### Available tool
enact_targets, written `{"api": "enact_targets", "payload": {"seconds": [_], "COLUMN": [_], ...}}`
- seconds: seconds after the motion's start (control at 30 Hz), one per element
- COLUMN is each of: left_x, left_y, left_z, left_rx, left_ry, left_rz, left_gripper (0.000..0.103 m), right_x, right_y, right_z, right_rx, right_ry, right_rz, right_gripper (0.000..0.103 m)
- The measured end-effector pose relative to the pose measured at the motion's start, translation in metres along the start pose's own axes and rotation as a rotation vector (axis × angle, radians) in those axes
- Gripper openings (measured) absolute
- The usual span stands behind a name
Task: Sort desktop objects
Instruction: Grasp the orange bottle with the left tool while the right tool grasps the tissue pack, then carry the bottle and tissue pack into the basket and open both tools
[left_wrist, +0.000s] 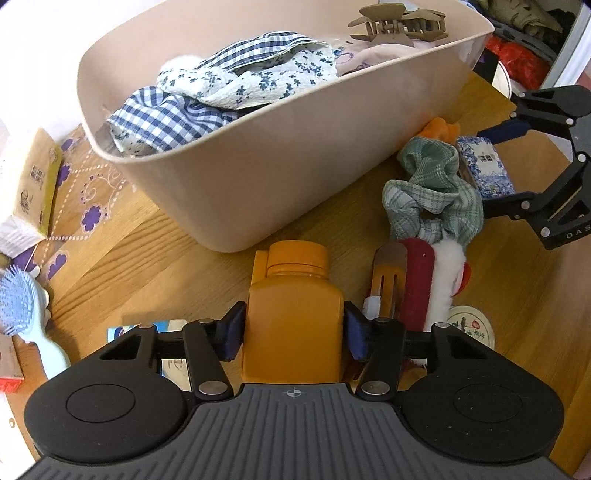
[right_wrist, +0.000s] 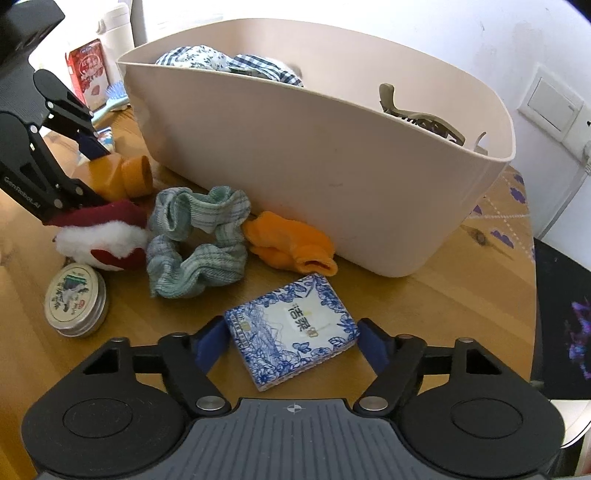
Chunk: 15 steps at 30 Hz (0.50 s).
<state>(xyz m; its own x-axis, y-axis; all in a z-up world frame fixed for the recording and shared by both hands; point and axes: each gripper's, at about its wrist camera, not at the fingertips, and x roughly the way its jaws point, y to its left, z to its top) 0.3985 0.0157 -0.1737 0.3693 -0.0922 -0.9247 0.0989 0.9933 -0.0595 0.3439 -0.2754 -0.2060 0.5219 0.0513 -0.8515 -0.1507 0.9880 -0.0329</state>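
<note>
My left gripper (left_wrist: 293, 334) is shut on an orange bottle (left_wrist: 293, 314), its blue pads pressed on both sides; the bottle also shows in the right wrist view (right_wrist: 118, 177). My right gripper (right_wrist: 291, 345) straddles a blue-and-white tissue pack (right_wrist: 291, 332) on the wooden table; the left pad touches it, the right pad sits at its corner. From the left wrist view the right gripper (left_wrist: 511, 162) is around the same pack (left_wrist: 485, 166). A beige bin (left_wrist: 258, 177) holds checked and floral cloths and a tan hair claw (left_wrist: 399, 22).
A green plaid scrunchie (right_wrist: 195, 243), an orange cloth (right_wrist: 291, 247), a red-and-white plush clip (right_wrist: 103, 236) and a round tin (right_wrist: 75, 301) lie in front of the bin (right_wrist: 332, 173). A blue hairbrush (left_wrist: 26, 314) and tissue box (left_wrist: 29, 184) lie to the left.
</note>
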Motion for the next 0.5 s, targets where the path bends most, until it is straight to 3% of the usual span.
{"api": "enact_targets", "payload": {"seconds": [0.5], "left_x": [-0.023], "left_y": [0.002], "left_z": [-0.024], "left_rx": [-0.089], "left_ry": [-0.009], "left_rz": [0.012], "left_gripper": [0.055], "right_x": [-0.018], "right_y": [0.003], "right_z": [-0.013], "right_rx": [0.015], "right_ry": [-0.024], "right_rz": [-0.002], "right_gripper": [0.073]}}
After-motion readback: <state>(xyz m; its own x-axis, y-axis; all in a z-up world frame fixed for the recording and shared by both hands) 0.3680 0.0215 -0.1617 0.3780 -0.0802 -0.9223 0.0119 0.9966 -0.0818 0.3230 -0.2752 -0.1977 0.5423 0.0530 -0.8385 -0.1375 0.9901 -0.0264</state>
